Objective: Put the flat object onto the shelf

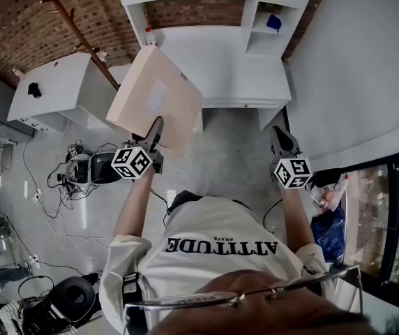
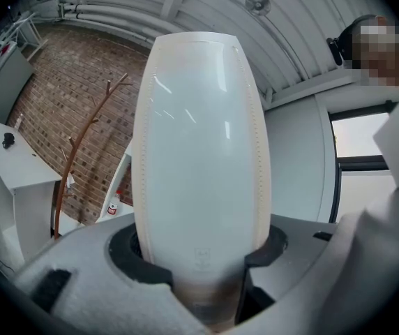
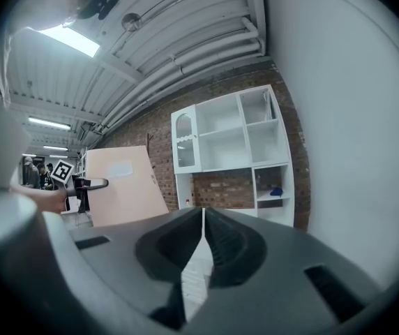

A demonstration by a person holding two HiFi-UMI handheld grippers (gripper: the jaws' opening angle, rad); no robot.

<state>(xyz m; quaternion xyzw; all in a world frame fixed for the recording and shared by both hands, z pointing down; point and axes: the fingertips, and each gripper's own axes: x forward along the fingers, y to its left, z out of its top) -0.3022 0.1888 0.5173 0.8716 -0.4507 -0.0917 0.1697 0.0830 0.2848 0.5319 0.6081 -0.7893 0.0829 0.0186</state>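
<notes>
In the head view the flat object is a large pale beige board [image 1: 159,98], held up tilted in front of the white shelf unit [image 1: 217,54]. My left gripper [image 1: 156,128] is shut on the board's lower edge. Seen edge-on in the left gripper view, the board [image 2: 199,152] rises between the jaws, whose pads press on both its faces at my left gripper [image 2: 201,260]. My right gripper [image 1: 278,135] hangs to the right, apart from the board, shut with nothing in it. The right gripper view shows that gripper [image 3: 203,218], the board [image 3: 123,183] at left and the shelf unit [image 3: 231,145] ahead.
A small blue thing [image 1: 274,22] lies in a right-hand shelf compartment. A red-capped bottle [image 1: 150,42] stands on the shelf's counter. A white cabinet [image 1: 60,89] stands at left, with cables and gear [image 1: 81,166] on the floor below it. A grey wall [image 1: 360,68] runs along the right.
</notes>
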